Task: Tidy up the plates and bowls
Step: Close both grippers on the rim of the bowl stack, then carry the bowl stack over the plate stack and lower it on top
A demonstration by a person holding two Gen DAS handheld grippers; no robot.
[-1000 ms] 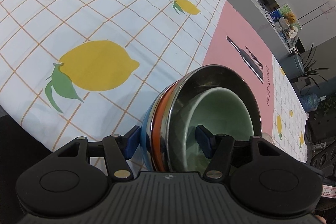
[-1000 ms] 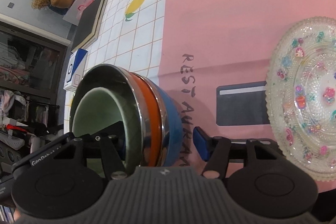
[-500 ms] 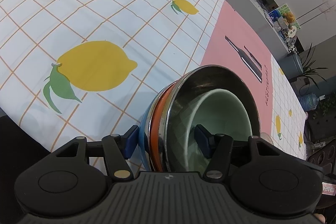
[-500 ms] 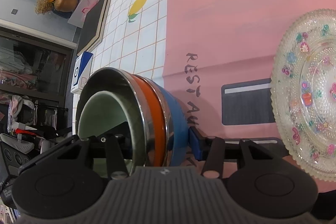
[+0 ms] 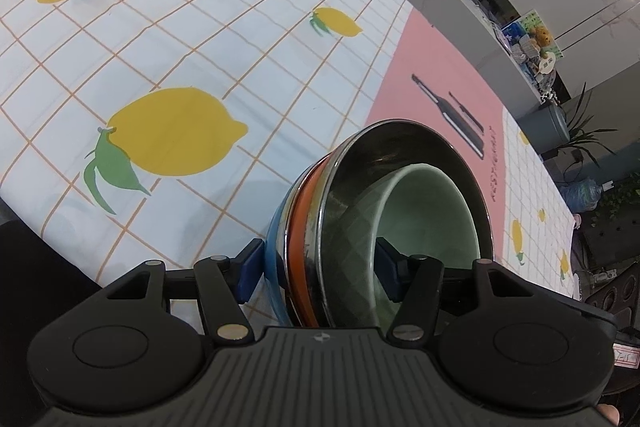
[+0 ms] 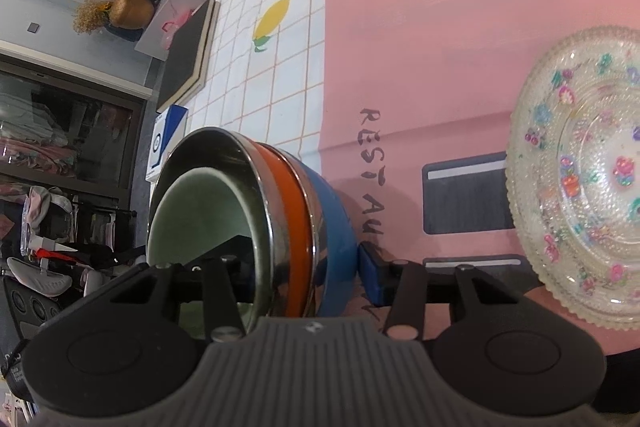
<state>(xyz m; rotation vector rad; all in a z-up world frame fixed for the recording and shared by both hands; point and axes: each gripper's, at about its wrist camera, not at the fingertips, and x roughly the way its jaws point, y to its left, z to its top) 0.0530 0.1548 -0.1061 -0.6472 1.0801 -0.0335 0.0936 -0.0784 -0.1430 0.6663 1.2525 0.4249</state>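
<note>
Bowl stack [image 5: 320,227] (blue, orange, steel, green nested) tilted above worktop [image 5: 200,47]. Left claw [image 5: 316,267] clamped on stack wall, one pad outside, one inside. Right claw [image 6: 304,267] clamped on opposite wall. Glass plate [image 6: 580,179] near, on pink mat [image 6: 420,47].
</note>
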